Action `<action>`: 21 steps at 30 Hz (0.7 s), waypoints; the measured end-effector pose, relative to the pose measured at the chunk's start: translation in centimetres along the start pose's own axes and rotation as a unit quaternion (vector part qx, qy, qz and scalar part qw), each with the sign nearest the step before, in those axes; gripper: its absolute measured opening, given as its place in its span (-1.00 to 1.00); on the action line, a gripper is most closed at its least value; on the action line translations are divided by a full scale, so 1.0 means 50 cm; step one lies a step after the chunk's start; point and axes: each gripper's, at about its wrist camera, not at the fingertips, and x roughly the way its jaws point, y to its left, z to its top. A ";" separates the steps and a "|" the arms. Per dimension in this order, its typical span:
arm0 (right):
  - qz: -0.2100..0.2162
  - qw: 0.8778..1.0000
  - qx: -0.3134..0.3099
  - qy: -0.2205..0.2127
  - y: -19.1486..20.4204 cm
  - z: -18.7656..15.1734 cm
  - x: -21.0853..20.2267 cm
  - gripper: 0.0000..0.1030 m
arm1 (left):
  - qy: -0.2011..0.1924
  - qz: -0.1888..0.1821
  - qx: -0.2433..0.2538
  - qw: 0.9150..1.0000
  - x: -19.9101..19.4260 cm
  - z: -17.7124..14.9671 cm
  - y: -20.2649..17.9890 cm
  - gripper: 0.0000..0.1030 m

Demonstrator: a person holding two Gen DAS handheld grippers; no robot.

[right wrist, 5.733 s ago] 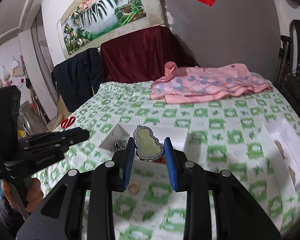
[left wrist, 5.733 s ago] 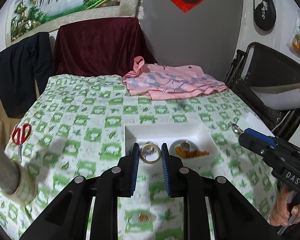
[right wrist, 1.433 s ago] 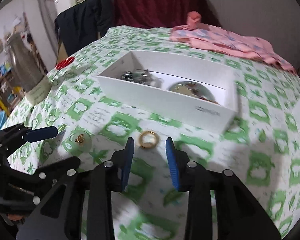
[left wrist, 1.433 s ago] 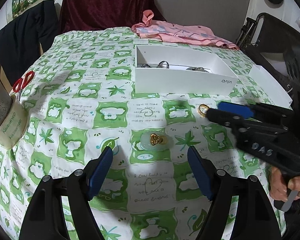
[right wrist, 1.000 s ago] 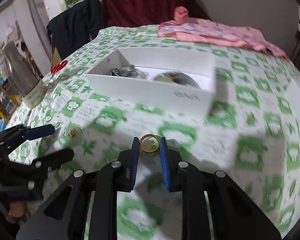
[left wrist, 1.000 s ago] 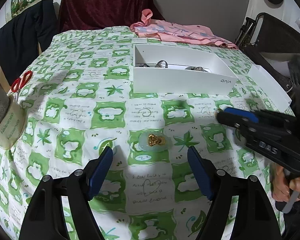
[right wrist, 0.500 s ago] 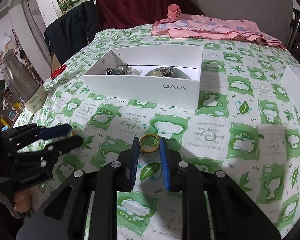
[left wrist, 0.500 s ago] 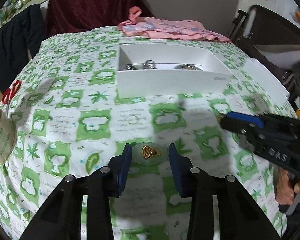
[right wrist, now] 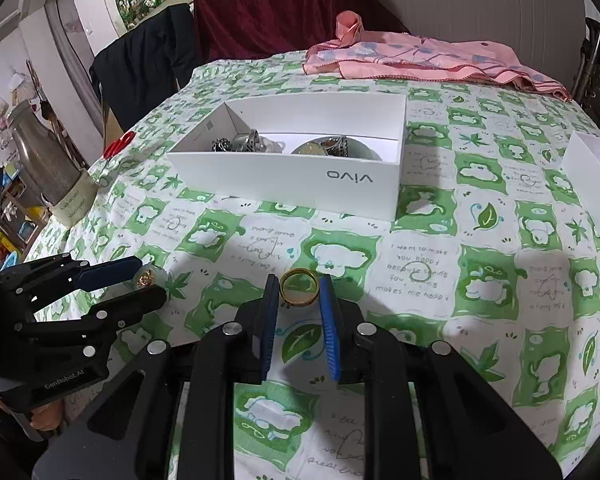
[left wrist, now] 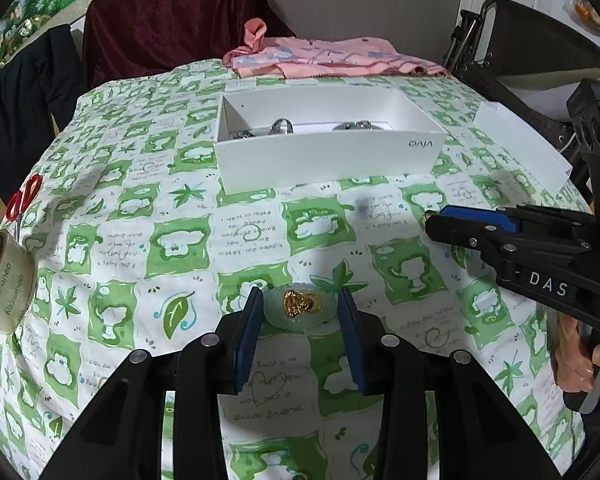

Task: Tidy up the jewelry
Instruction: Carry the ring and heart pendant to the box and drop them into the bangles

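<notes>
Left gripper (left wrist: 299, 312) just closed, pinching pendant (left wrist: 300, 305); right gripper (right wrist: 299, 294) clamps ring (right wrist: 299, 286); box (right wrist: 284, 176) lies ahead, upper frame.

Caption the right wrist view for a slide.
Right hand-held gripper shut on gold ring, white box ahead.

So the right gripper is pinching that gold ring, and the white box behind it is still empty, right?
Not quite. The right gripper does pinch the gold ring, but the white box is not empty: several silvery jewelry pieces already lie inside it. The right wrist view shows them over the box's front wall.
</notes>
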 end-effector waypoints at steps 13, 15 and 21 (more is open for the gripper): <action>0.010 0.999 0.016 -0.036 -0.013 -0.001 -0.044 -0.61 | -0.032 0.001 -0.037 0.999 -0.027 0.026 0.031 -0.26; 0.011 0.999 0.026 -0.043 -0.023 0.001 -0.054 -0.61 | -0.036 -0.001 -0.041 0.999 -0.031 0.036 0.035 -0.26; 0.007 0.997 0.030 -0.067 -0.035 0.036 -0.083 -0.61 | -0.057 0.005 -0.034 0.998 -0.044 0.092 0.035 -0.26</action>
